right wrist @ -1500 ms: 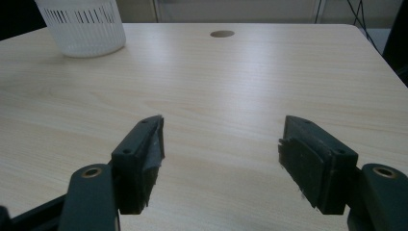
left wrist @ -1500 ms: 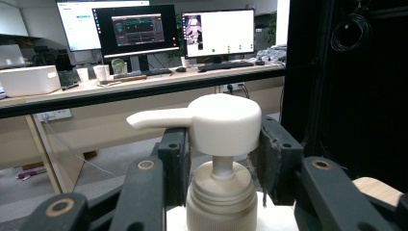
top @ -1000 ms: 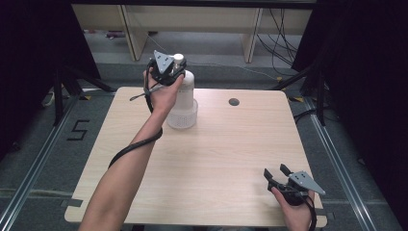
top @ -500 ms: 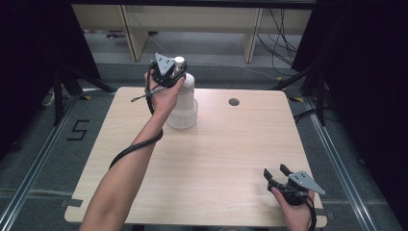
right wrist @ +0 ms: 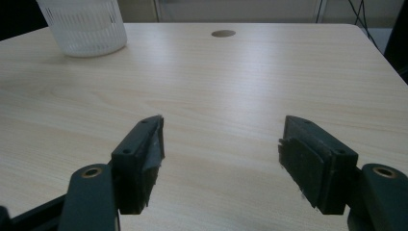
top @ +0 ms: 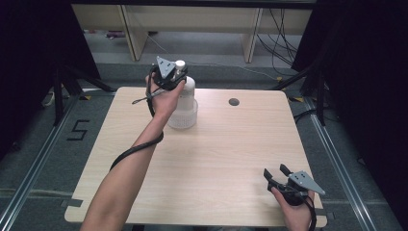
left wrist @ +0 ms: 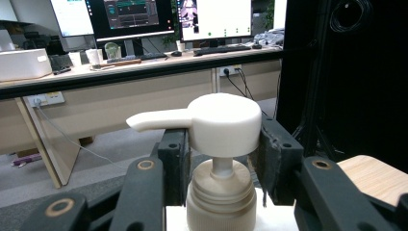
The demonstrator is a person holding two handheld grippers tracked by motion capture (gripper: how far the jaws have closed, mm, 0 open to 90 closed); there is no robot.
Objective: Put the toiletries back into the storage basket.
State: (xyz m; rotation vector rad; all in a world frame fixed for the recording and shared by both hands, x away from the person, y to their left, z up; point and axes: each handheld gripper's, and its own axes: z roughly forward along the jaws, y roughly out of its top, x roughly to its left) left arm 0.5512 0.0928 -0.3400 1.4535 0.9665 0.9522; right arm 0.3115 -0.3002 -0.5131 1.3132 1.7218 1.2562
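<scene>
At the far left of the wooden table [top: 207, 159], the left gripper [top: 174, 81] closed around the pump head [left wrist: 219, 122] of a white pump bottle [top: 185, 103], its two black jaws pressed against either side of the cap, as the left gripper view showed. The spout pointed off to one side, clear of the pads. The bottle stood upright in a ribbed, translucent cup [top: 183, 118], near the table's back edge and well apart from the cable hole [top: 234, 102].

The right gripper [top: 278, 176] waited near the front right corner, low over the bare wood, its jaws spread wide with nothing between them.

The risks lay in the hold itself. The jaws gripped the smooth, rounded pump head rather than the bottle's body, so a lift could have let the cap slip, or the head turn between the pads. Downward pressure might have sprung the pump and sent liquid from the spout. The cup appeared loose around the bottle's base; it was likely to ride up with it and drop, or tip. With the other gripper so far off, nothing steadied either one.
</scene>
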